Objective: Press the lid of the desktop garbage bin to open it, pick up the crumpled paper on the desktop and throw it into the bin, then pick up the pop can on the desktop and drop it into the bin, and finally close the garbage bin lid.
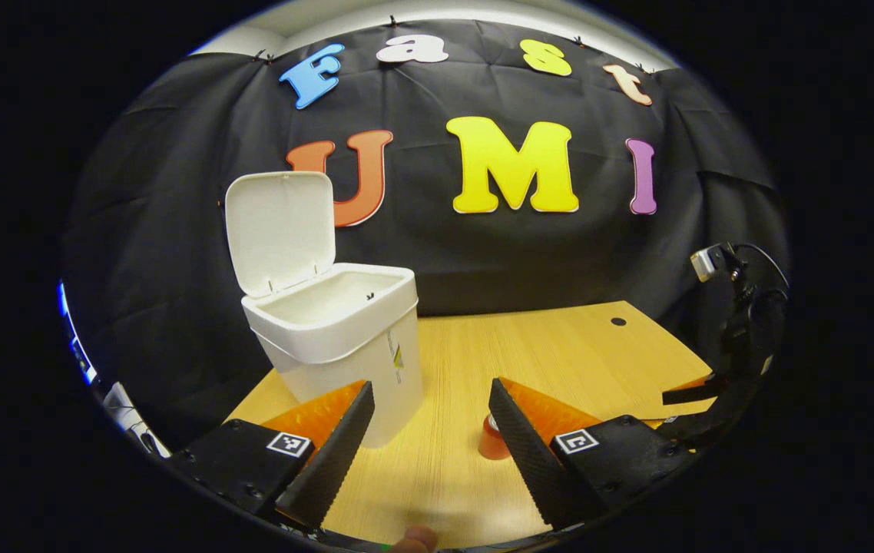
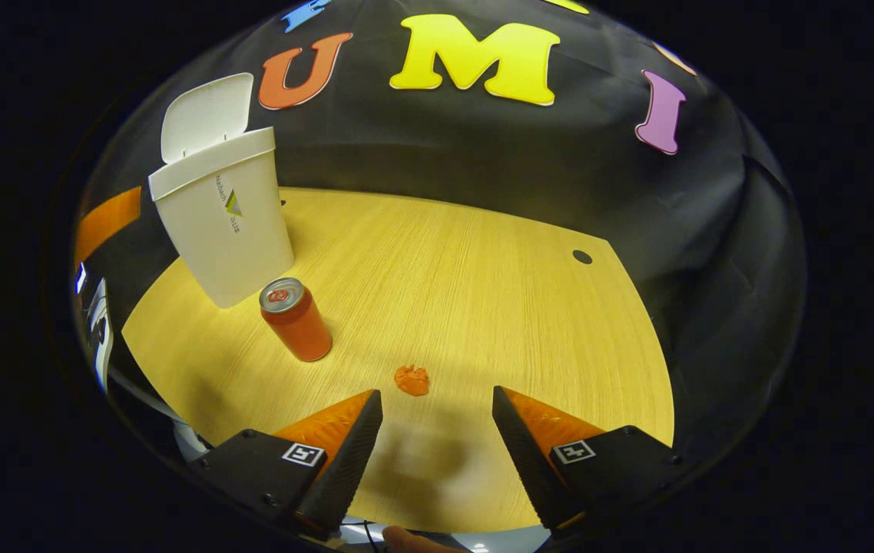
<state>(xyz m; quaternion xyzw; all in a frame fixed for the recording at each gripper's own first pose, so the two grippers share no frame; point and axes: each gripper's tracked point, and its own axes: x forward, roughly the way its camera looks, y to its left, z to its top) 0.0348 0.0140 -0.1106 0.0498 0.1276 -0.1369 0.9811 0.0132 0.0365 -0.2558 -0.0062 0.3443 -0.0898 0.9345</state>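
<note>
From my remote station, the wooden desktop (image 2: 445,261) spans both views. In the left gripper view, the white garbage bin (image 1: 345,346) stands at ten o'clock from my left gripper (image 1: 431,418), its lid (image 1: 279,230) raised upright at the back; its base sits just behind that gripper's left finger. In the right gripper view the bin (image 2: 222,223) lies at eleven o'clock, lid (image 2: 206,115) up. The pop can (image 2: 295,319) stands upright just beside the bin, at eleven o'clock from my right gripper (image 2: 437,430); in the left gripper view its top (image 1: 492,439) peeks out beside the right finger. The crumpled paper (image 2: 412,379) lies at twelve o'clock, near the right gripper's fingertips, apart from them. Both grippers are spread wide, holding nothing. The right gripper (image 1: 721,376) appears at three o'clock in the left gripper view.
</note>
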